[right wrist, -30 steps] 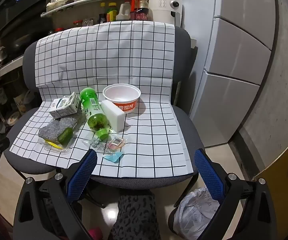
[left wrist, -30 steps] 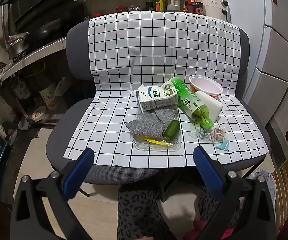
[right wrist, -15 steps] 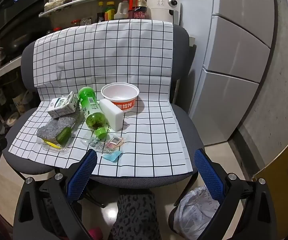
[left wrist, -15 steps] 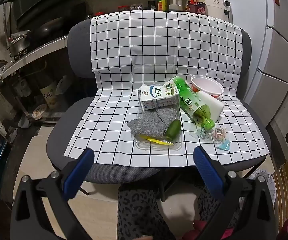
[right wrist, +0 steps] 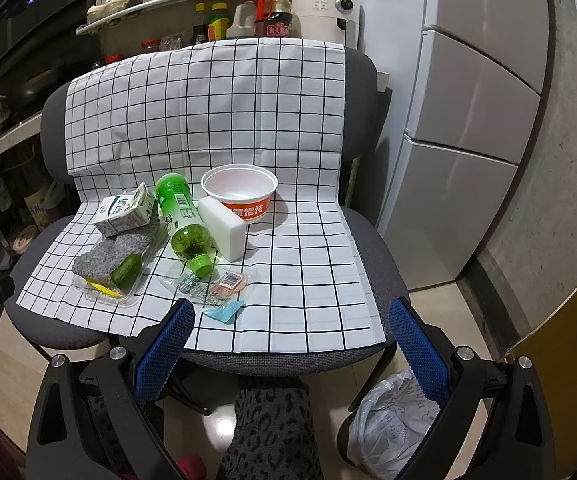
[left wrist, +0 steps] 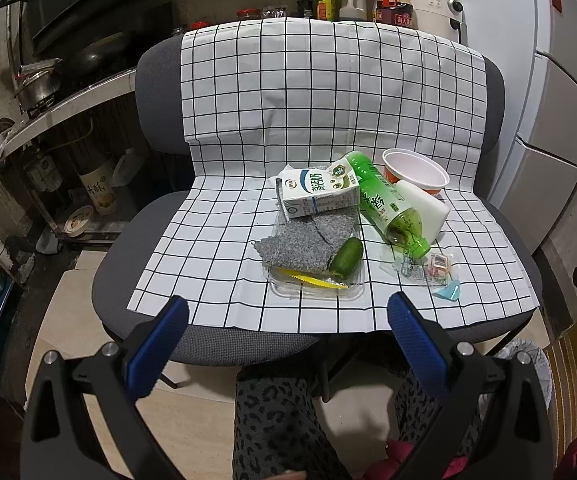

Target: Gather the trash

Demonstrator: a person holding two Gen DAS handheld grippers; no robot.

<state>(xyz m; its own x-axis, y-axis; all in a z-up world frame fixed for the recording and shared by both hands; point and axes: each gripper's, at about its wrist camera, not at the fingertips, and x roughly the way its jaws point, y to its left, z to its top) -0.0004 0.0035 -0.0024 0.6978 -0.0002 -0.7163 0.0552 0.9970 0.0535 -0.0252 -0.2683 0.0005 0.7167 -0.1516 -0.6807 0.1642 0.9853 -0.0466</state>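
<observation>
Trash lies on a grid cloth (left wrist: 216, 240) over a chair seat: a milk carton (left wrist: 318, 192) (right wrist: 126, 210), a green bottle (left wrist: 384, 204) (right wrist: 182, 220) on its side, a red-and-white bowl (left wrist: 416, 172) (right wrist: 240, 192), a white foam block (right wrist: 222, 228), a clear tray (left wrist: 312, 284) holding a grey rag (left wrist: 304, 240), a cucumber (left wrist: 346, 256) (right wrist: 126, 272) and a yellow knife, and small wrappers (right wrist: 216, 288). My left gripper (left wrist: 284, 320) and right gripper (right wrist: 288, 320) are open and empty, short of the seat's front edge.
A bin lined with a white plastic bag (right wrist: 392, 420) stands on the floor under the seat's front right. A fridge (right wrist: 468, 120) is to the right, kitchen shelves with bottles (left wrist: 328, 0) behind, pots and clutter at the left (left wrist: 40, 88).
Both views have drifted slightly closer to the chair. The trash has not moved and both grippers stay open.
</observation>
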